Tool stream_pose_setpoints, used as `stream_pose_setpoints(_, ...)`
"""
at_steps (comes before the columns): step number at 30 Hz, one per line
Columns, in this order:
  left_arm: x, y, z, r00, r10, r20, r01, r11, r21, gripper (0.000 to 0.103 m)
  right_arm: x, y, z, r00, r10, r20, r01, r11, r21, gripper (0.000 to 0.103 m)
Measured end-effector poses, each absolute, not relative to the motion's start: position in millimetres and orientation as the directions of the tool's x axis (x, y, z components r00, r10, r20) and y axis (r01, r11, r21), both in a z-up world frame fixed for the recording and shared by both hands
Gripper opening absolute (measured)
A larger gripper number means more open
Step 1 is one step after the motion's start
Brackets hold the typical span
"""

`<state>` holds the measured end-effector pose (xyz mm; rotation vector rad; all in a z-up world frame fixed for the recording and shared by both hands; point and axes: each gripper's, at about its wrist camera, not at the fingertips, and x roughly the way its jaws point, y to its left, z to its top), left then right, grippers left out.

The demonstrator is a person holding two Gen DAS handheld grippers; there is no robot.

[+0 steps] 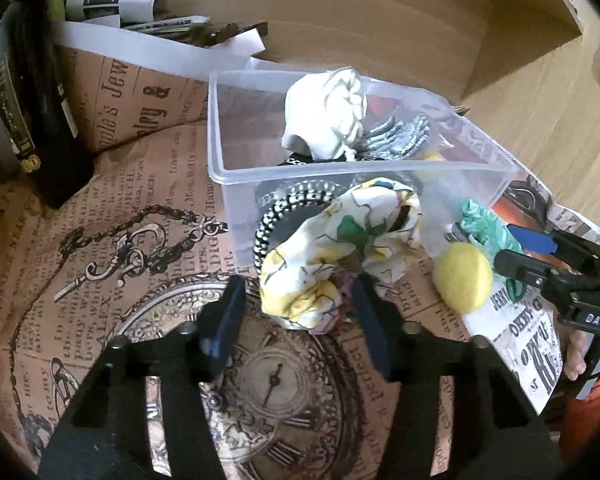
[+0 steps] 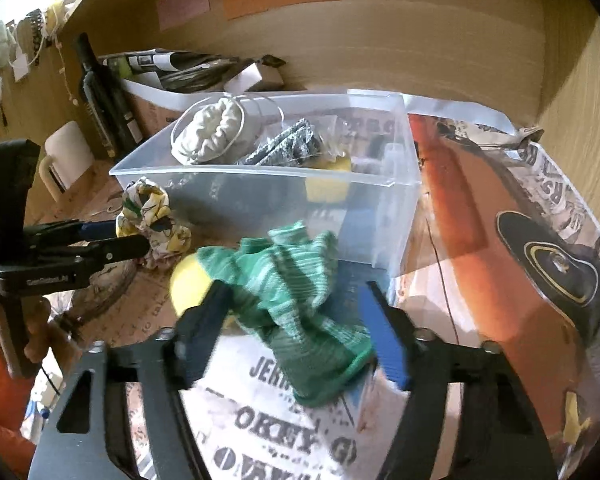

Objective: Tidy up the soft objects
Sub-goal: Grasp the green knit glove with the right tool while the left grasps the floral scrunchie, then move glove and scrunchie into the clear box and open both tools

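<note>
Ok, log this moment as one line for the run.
left tongs: open at floral fabric scrunchie | right tongs: open around green knitted cloth | clear plastic bin: holds white scrunchie

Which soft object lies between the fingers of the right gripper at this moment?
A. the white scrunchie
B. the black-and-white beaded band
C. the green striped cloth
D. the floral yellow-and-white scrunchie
C: in the right wrist view the green striped cloth sits between the fingers of the right gripper, outside the clear plastic bin; the floral scrunchie is at the left gripper.
</note>
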<state>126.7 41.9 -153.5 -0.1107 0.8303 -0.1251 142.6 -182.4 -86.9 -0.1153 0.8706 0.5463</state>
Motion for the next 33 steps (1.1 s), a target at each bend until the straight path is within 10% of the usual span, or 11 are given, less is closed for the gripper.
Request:
stream_pose_setpoints(10,116,32,-152,0.687,-0.151,-0.711,0.085,0.988,-0.129,0.015,140,-182,-92,0.522,0.399,-0.754,-0.495,0.861,0.114,0.012)
stream_pose_setpoints(33,111,35,-149,0.656,-0.178,-0.733,0.12,0.984,-0.132,0.018,133,-190,-79,0.567,0.361,-0.74,-0.463,0.883,0.076,0.023)
